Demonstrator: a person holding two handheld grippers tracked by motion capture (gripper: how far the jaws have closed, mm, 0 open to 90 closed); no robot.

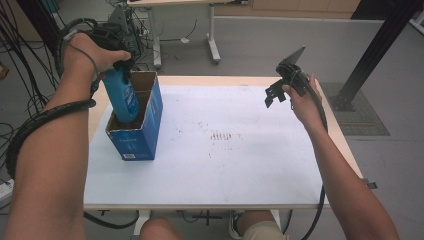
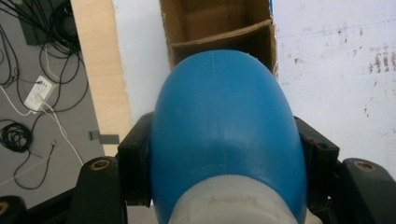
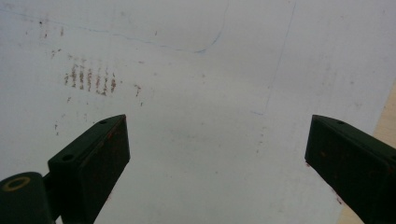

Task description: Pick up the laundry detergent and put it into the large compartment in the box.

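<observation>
A blue bottle (image 1: 122, 97) stands partly inside an open blue cardboard box (image 1: 142, 137) at the table's left. My left gripper (image 1: 120, 62) is shut on the bottle's top end, above the box. In the left gripper view the blue bottle (image 2: 224, 135) sits clamped between both black pads, with the box's brown inner divider (image 2: 219, 37) beyond it. My right gripper (image 1: 275, 92) hangs above the table's right side, jaws wide apart and nothing between them. In the right gripper view the right gripper (image 3: 215, 154) looks down on the bare white tabletop (image 3: 196, 93).
The white table top (image 1: 225, 150) carries reddish stains (image 1: 222, 136) near its middle. Cables and a power strip (image 2: 39, 91) lie on the grey floor at the left. Another desk's legs (image 1: 212, 40) stand beyond the far edge.
</observation>
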